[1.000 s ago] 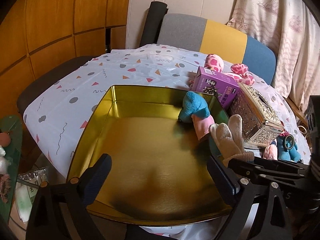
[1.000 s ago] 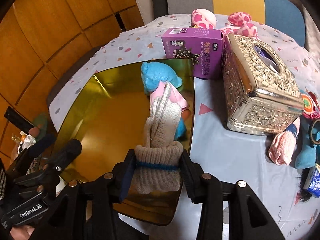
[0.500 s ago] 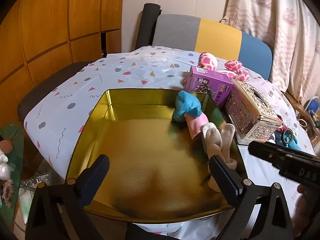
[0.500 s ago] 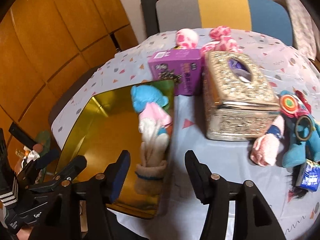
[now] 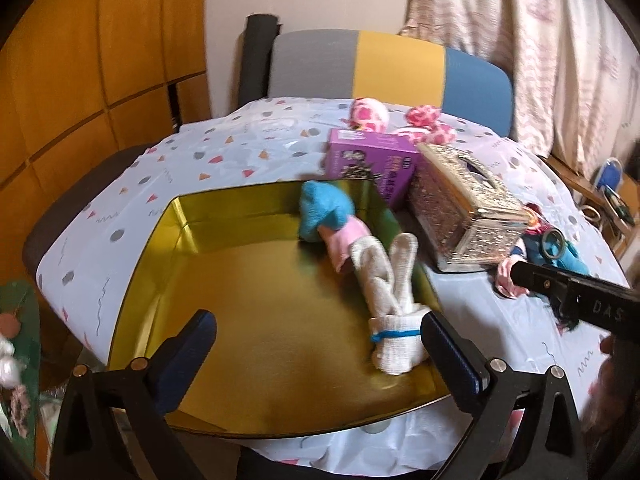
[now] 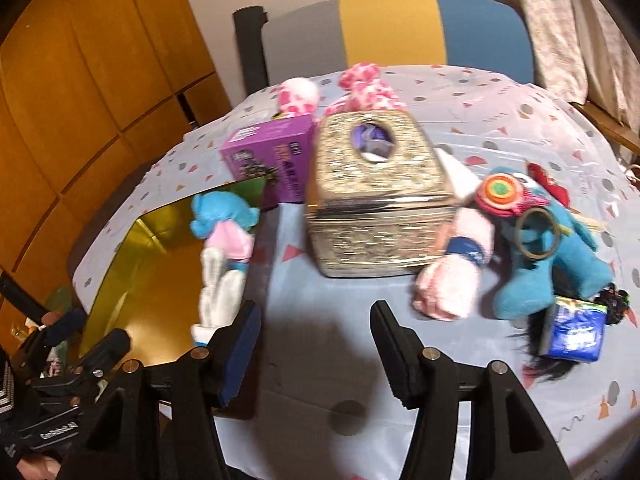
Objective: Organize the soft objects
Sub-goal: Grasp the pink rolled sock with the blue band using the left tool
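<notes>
on the table, at the gold tray's (image 5: 168,264) 3 o'clock rim: white glove (image 5: 390,292), lying inside, tips on the blue-and-pink plush (image 5: 326,210).
left tongs (image 5: 316,354): jaws wide apart over the tray, holding nothing; right pad just beside the glove's cuff.
right tongs (image 6: 316,344): jaws about half open, empty, above bare tablecloth (image 6: 500,120).
right view, 2 o'clock of the tongs: pink sock (image 6: 452,272), blue plush (image 6: 560,248), beside the silver tissue box (image 6: 376,208).
</notes>
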